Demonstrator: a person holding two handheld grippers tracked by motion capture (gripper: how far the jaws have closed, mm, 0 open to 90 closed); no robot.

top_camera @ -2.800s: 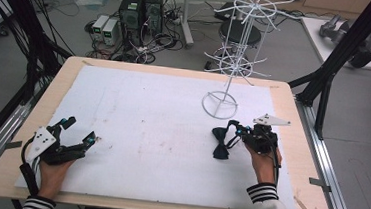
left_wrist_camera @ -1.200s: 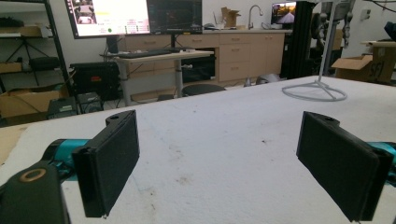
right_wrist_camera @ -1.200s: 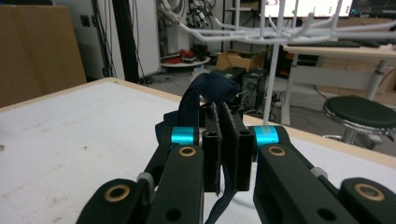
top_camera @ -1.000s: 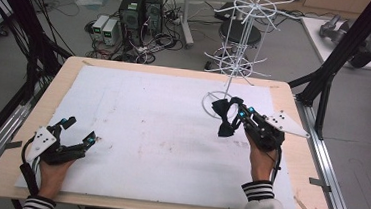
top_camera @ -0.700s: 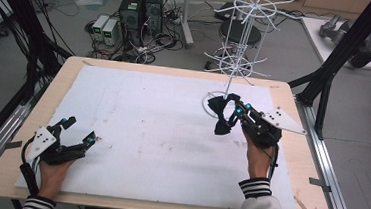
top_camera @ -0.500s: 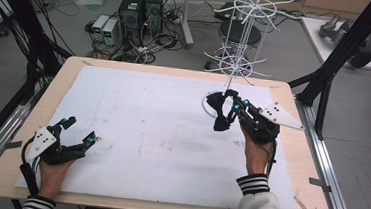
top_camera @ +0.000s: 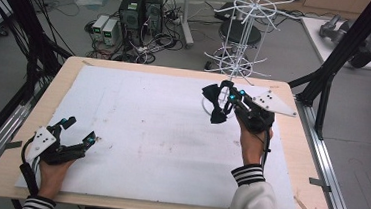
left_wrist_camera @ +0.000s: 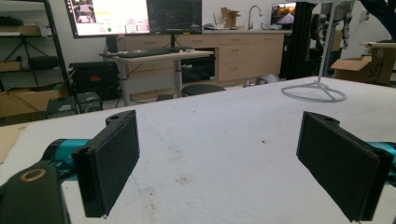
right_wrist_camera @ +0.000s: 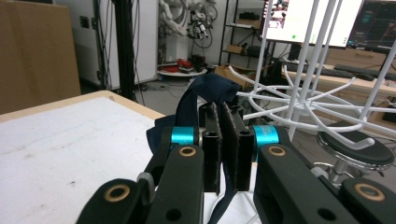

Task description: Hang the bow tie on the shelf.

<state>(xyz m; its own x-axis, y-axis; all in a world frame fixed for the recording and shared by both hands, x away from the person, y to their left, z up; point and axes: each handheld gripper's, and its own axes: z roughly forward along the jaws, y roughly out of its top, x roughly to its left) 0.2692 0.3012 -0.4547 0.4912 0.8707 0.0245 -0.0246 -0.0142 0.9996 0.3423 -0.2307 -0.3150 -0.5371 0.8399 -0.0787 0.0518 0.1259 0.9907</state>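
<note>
Here, white foam sheet (top_camera: 161, 132) on a wooden table (top_camera: 289, 158); wire rack (top_camera: 244, 34) at its far edge, computers (top_camera: 141, 8) on the floor behind. Right gripper (top_camera: 222, 98) clamps dark cloth (top_camera: 213, 104) beside the rack; left gripper (top_camera: 78, 131) rests with jaws apart.

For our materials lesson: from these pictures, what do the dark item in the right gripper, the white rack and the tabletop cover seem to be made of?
Dark item: seemingly soft navy fabric, matte; it folds and droops limply.
Rack: probably white-coated metal wire; thin, stiff, glossy prongs on a ring base.
Cover: apparently white foam board; grainy, matte, slightly stained.
</note>
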